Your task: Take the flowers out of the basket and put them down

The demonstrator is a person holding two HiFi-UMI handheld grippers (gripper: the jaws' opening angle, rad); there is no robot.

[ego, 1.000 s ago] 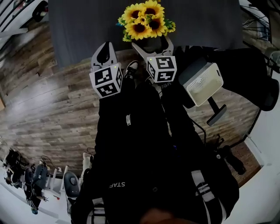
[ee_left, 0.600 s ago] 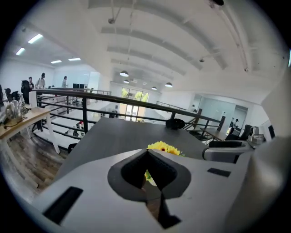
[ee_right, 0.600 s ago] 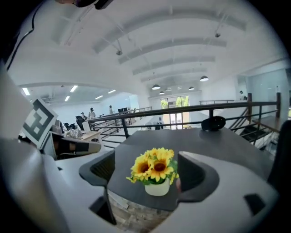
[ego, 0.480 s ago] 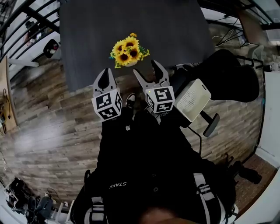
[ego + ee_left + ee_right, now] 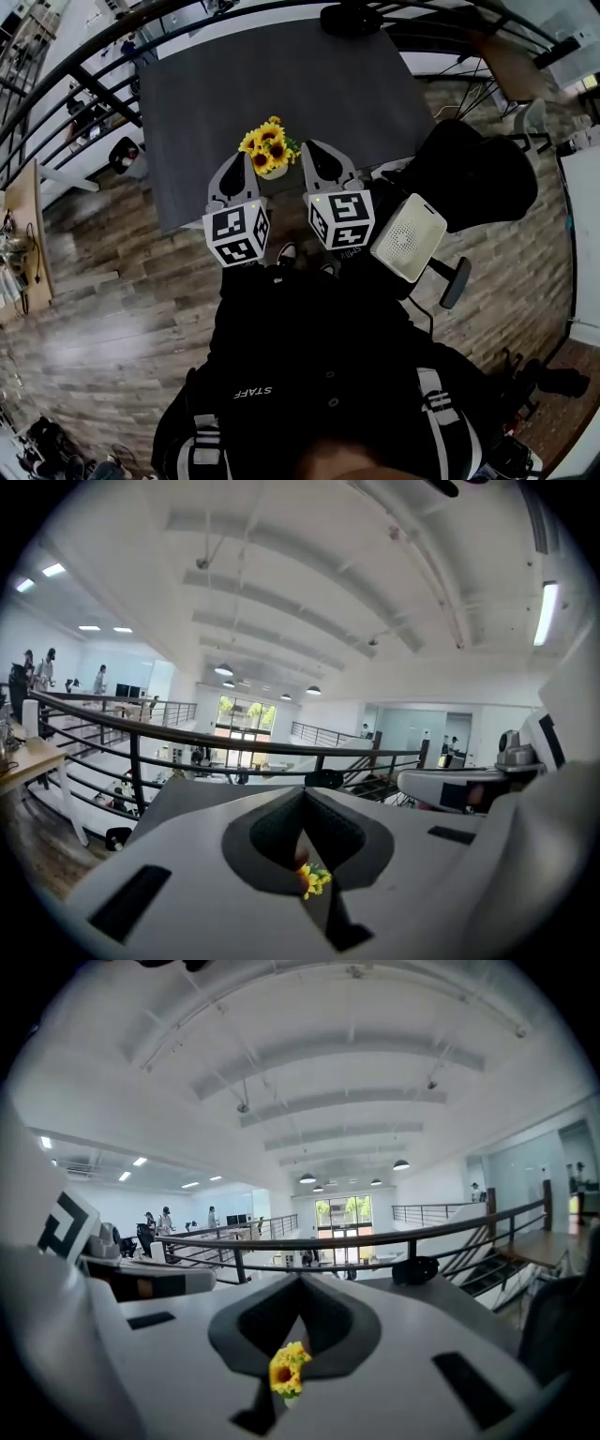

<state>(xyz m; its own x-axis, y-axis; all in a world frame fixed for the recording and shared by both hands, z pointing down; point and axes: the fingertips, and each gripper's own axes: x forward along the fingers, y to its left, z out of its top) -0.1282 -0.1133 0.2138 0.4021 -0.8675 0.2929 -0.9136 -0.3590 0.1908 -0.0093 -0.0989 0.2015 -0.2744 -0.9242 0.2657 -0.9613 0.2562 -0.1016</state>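
A bunch of yellow sunflowers [image 5: 268, 150] stands in a small pale basket [image 5: 274, 172] near the front edge of a dark grey table [image 5: 281, 84]. My left gripper [image 5: 230, 160] is just left of the flowers and my right gripper [image 5: 312, 147] just right of them. Both have their jaws shut on nothing and neither touches the flowers. In the left gripper view the left gripper's [image 5: 302, 791] tips meet, and a bit of the flowers [image 5: 312, 878] shows below them. The right gripper view has the right gripper's [image 5: 300, 1279] jaws closed above the flowers [image 5: 286, 1370].
A black office chair [image 5: 478, 178] stands right of the table, with a white perforated box [image 5: 409, 236] beside my right gripper. A black railing [image 5: 103, 89] runs behind the table. Wooden floor [image 5: 103, 309] lies below and to the left.
The right gripper, open around the base of the flowers a second ago, has drawn back and shut. The flowers now look smaller and farther off. The left gripper stayed shut.
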